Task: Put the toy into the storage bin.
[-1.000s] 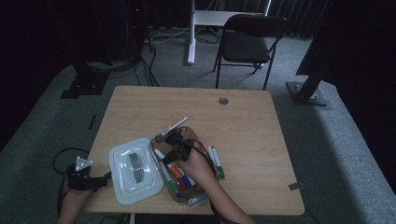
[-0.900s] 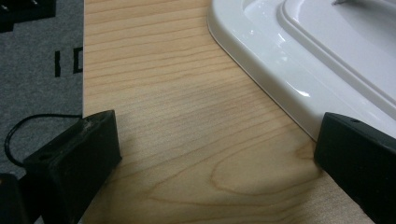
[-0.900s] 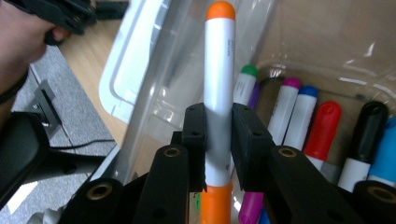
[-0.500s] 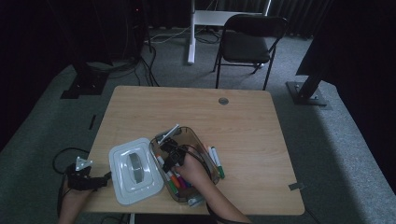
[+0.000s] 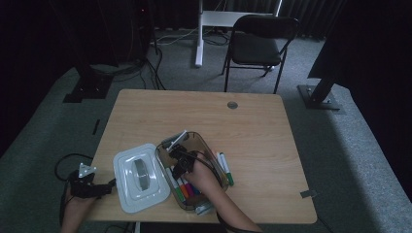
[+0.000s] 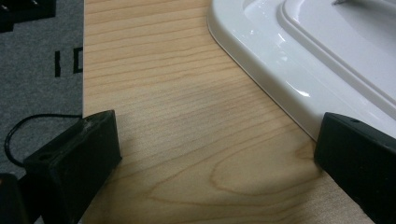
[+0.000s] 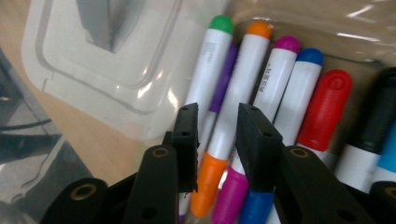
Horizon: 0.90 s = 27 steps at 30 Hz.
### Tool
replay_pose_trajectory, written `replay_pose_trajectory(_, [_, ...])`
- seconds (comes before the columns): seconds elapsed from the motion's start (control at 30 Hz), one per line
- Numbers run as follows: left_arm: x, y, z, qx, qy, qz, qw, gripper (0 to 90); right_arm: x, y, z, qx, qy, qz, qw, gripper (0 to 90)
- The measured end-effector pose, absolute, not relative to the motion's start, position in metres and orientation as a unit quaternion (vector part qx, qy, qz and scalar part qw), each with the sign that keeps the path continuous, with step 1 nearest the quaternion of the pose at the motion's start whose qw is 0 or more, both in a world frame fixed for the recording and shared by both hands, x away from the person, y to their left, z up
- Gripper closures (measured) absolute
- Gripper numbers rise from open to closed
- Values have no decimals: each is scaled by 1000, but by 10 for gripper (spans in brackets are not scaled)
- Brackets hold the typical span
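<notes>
The orange marker (image 7: 233, 107) lies flat inside the clear plastic box (image 5: 211, 150), its long axis running up the right gripper view and leaning slightly right, one rounded orange end toward the box's far wall and the wider orange end near the jaws. Its barrel is white with small grey print, and it lies side by side with a green marker (image 7: 205, 79) and a magenta marker (image 7: 275, 79). The right gripper (image 7: 217, 121) hangs over it; its jaws have just been opening and stand slightly apart, straddling the barrel without pressing. The left gripper (image 6: 215, 149) rests wide open on the table (image 6: 163, 93) beside the white lid (image 6: 289, 60).
</notes>
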<state>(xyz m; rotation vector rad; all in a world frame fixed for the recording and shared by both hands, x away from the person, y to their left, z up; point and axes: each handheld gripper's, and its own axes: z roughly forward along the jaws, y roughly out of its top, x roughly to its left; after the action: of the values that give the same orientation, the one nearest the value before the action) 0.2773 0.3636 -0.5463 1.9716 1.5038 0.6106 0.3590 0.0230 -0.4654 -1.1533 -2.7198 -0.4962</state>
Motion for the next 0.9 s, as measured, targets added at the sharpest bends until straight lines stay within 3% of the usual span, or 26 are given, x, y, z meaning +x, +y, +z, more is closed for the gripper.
replay_pose_trajectory(0.5, [277,364,-546,739,563,229,290,8,356,-53,-389,-404,-874,-271,18,657])
replay_pose_trajectory(0.9, [277,364,-546,739,563,229,289,8,366,-116,-379,-450,-846,-284,-14,644])
